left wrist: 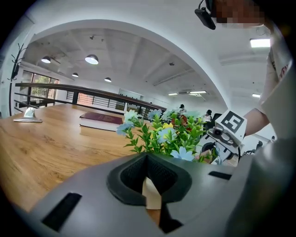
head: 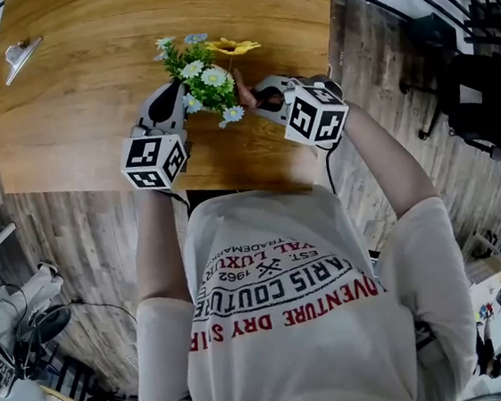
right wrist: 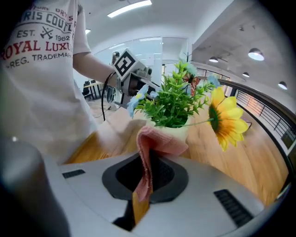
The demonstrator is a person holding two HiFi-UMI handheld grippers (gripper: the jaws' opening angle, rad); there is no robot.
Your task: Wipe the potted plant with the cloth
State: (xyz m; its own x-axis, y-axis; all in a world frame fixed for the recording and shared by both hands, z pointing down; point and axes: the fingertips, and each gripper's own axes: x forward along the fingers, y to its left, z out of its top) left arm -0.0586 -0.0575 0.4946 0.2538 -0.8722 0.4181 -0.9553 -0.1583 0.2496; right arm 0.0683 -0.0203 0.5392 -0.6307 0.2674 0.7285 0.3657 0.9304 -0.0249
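The potted plant (head: 205, 76) has green leaves, small white and blue flowers and one yellow sunflower (head: 235, 47); it stands near the table's front edge. My left gripper (head: 176, 100) is at its left side, shut on a cream sliver that looks like the pot's wall (left wrist: 151, 192). The foliage (left wrist: 169, 136) rises just beyond those jaws. My right gripper (right wrist: 143, 185) is shut on a pink cloth (right wrist: 157, 141). The cloth's free end lies against the pale pot (right wrist: 182, 131). In the head view the right gripper (head: 255, 96) sits at the plant's right.
The wooden table (head: 85, 88) ends just in front of the pot, against the person's body. A metal clip-like object (head: 20, 55) lies at the far left. A dark red book (left wrist: 101, 119) lies behind the plant. Chairs and cables stand on the floor around.
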